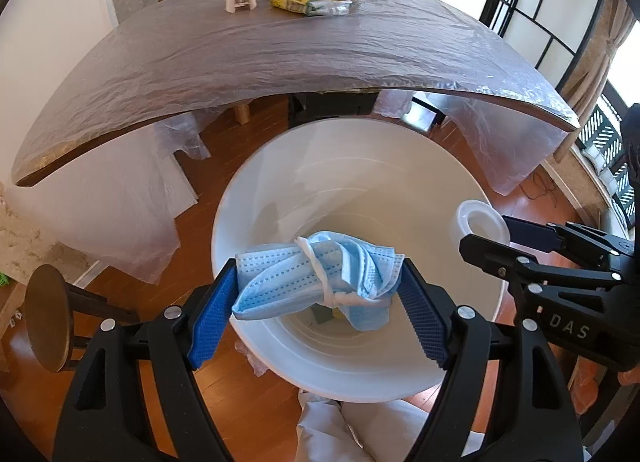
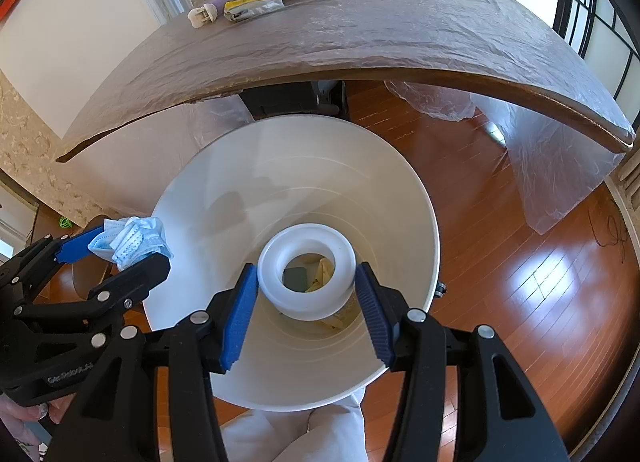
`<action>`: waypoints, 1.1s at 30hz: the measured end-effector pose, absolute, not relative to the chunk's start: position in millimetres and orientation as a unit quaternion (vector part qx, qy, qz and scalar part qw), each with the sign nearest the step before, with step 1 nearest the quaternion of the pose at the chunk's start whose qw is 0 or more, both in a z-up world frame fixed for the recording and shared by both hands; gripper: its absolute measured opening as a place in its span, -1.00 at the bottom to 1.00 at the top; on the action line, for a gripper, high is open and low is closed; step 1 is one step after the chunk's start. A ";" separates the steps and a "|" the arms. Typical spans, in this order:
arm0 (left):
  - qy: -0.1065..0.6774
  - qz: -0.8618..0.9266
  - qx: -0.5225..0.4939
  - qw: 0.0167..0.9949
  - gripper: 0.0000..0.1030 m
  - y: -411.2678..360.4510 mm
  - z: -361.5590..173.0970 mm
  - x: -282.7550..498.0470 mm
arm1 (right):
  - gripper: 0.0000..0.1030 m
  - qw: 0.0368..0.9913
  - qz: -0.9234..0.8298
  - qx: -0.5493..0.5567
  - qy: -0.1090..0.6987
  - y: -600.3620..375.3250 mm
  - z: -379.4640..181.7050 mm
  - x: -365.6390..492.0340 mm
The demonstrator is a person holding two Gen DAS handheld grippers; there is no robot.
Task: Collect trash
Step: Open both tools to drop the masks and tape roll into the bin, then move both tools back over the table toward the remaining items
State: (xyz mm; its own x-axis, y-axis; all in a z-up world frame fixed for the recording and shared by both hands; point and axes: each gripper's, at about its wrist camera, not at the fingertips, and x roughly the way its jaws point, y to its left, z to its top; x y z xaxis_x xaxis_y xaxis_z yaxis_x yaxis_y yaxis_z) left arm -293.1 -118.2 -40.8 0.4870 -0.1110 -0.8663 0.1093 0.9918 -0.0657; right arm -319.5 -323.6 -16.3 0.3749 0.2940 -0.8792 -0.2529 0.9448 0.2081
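blue pads of our left gripper (image 1: 318, 296) pinch a crumpled mask (image 1: 320, 276), jaws fairly wide around its bulk. our right gripper (image 2: 306, 298) clamps a white ring (image 2: 306, 270) at a narrower spread. we hold both over the open bin (image 2: 400, 190), tilted down so each would likely drop straight in. scraps already lie at its bottom. packets (image 1: 308, 2) wait on the table (image 1: 280, 58).

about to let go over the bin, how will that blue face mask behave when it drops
Likely floppy: the face mask sags crumpled between the left gripper pads. Probably very light, so it may flutter. It hangs over the white bin, so it should land inside.
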 end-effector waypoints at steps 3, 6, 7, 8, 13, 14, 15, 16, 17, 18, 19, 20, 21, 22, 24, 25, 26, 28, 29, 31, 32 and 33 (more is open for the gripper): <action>0.502 -0.064 0.000 0.862 0.56 -119.0 -40.9 -292.8 | 0.17 0.832 0.160 0.023 0.530 -326.9 -13.2 -318.8; 0.501 -0.068 -0.001 0.863 0.56 -119.9 -40.6 -293.1 | 0.17 0.835 0.159 0.024 0.527 -329.7 -9.1 -318.4; 0.501 -0.068 0.000 0.862 0.57 -120.3 -40.6 -293.1 | 0.17 0.836 0.158 0.025 0.526 -330.3 -8.0 -318.9; 0.501 -0.069 0.000 0.863 0.57 -120.4 -40.7 -293.3 | 0.17 0.836 0.158 0.026 0.525 -331.4 -7.0 -318.9; 0.502 -0.072 0.003 0.862 0.67 -123.1 -40.6 -293.2 | 0.17 0.837 0.158 0.029 0.524 -333.6 -4.7 -319.0; 0.501 -0.072 0.004 0.863 0.76 -123.7 -40.3 -293.8 | 0.17 0.837 0.158 0.029 0.524 -333.6 -4.7 -318.9; 0.498 -0.071 0.007 0.864 0.78 -124.7 -39.7 -293.8 | 0.17 0.837 0.158 0.029 0.524 -333.6 -4.7 -318.9; 0.497 -0.071 0.008 0.865 0.78 -125.4 -39.2 -294.4 | 0.17 0.837 0.159 0.029 0.524 -333.8 -4.5 -319.2; 0.497 -0.071 0.008 0.865 0.78 -125.8 -39.0 -294.6 | 0.17 0.837 0.159 0.029 0.523 -334.7 -4.4 -319.7; 0.497 -0.070 0.009 0.865 0.78 -125.9 -38.8 -294.7 | 0.17 0.837 0.159 0.030 0.523 -334.5 -4.7 -319.4; 0.497 -0.070 0.009 0.865 0.78 -126.0 -38.5 -294.7 | 0.17 0.837 0.159 0.031 0.523 -334.9 -4.5 -319.7; 0.496 -0.069 0.009 0.866 0.78 -125.9 -38.1 -295.0 | 0.17 0.837 0.160 0.031 0.523 -335.2 -4.8 -319.8; 0.496 -0.068 0.008 0.866 0.78 -125.5 -37.7 -295.2 | 0.17 0.838 0.160 0.031 0.521 -335.6 -3.6 -320.2; 0.495 -0.067 0.008 0.866 0.78 -125.0 -36.7 -295.6 | 0.17 0.838 0.160 0.031 0.520 -335.4 -2.3 -320.4; 0.491 -0.064 0.008 0.869 0.78 -123.1 -31.6 -297.3 | 0.17 0.841 0.160 0.030 0.515 -335.8 2.8 -320.8; 0.488 -0.063 0.008 0.870 0.78 -121.8 -27.8 -297.7 | 0.17 0.844 0.160 0.027 0.511 -336.3 6.7 -321.3; 0.481 -0.061 0.008 0.875 0.78 -119.8 -20.7 -299.6 | 0.17 0.848 0.162 0.026 0.503 -336.9 14.1 -322.9; 0.465 -0.056 0.005 0.884 0.78 -114.6 -5.0 -302.6 | 0.17 0.855 0.168 0.027 0.489 -338.6 26.9 -325.2; 0.453 -0.051 0.001 0.890 0.78 -109.7 5.9 -304.0 | 0.17 0.861 0.174 0.029 0.476 -339.3 38.0 -326.4; 0.434 -0.039 -0.008 0.900 0.78 -100.1 23.8 -302.5 | 0.17 0.871 0.184 0.025 0.456 -338.2 54.4 -325.5; 0.425 -0.026 -0.012 0.905 0.78 -93.7 34.2 -299.0 | 0.18 0.874 0.187 0.021 0.448 -337.3 60.6 -324.6; 0.420 -0.017 -0.014 0.907 0.78 -89.8 40.1 -295.0 | 0.18 0.880 0.193 0.015 0.435 -335.6 69.5 -322.5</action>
